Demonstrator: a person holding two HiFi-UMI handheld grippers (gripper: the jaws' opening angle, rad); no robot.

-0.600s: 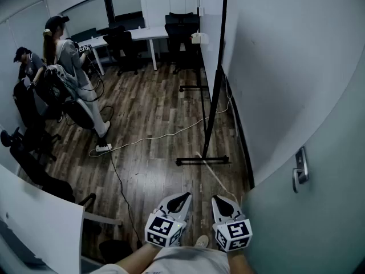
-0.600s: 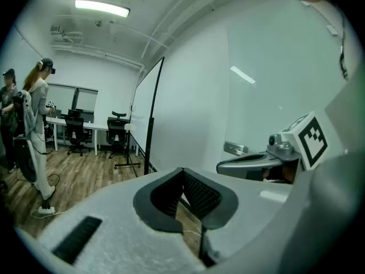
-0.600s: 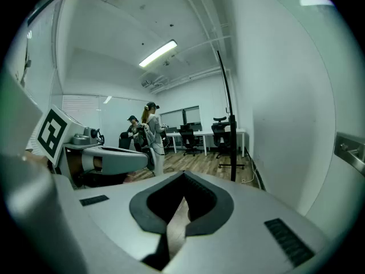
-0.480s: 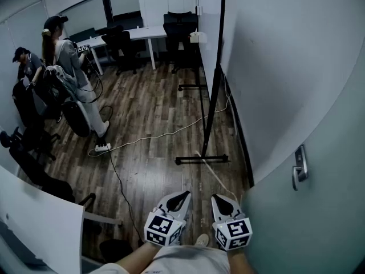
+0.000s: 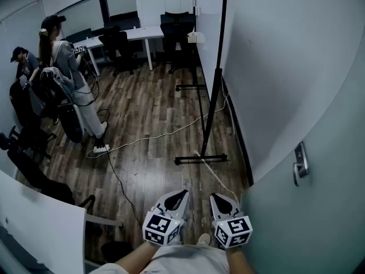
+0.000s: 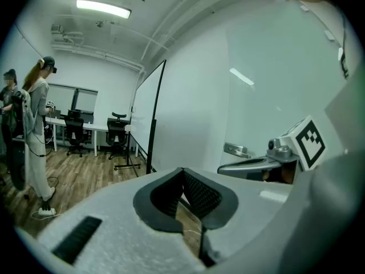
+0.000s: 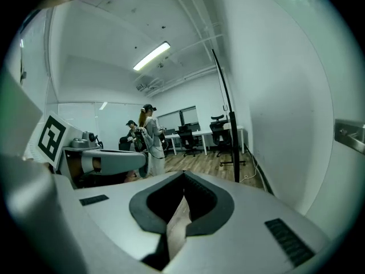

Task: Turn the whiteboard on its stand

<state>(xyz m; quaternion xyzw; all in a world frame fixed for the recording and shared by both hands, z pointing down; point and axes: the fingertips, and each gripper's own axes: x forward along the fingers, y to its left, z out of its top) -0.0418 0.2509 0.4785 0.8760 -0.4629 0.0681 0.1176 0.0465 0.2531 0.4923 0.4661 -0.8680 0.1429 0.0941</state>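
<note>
Wood floor (image 5: pixel 142 101) of an office: the left gripper (image 5: pixel 181 194) and right gripper (image 5: pixel 219 198) hang low, fingers pressed together and empty, well apart from the whiteboard (image 5: pixel 220 44) standing edge-on beside the wall (image 5: pixel 285 67). A cable (image 5: pixel 165 135) seems to cross under its stand (image 5: pixel 202 160), so turning could snag it or scrape the wall.

Wood-grain plank floor (image 5: pixel 142 113), smooth white whiteboard (image 6: pixel 144 110) on a black metal stand (image 5: pixel 202 160), shiny metal door handle (image 5: pixel 299 165)
</note>
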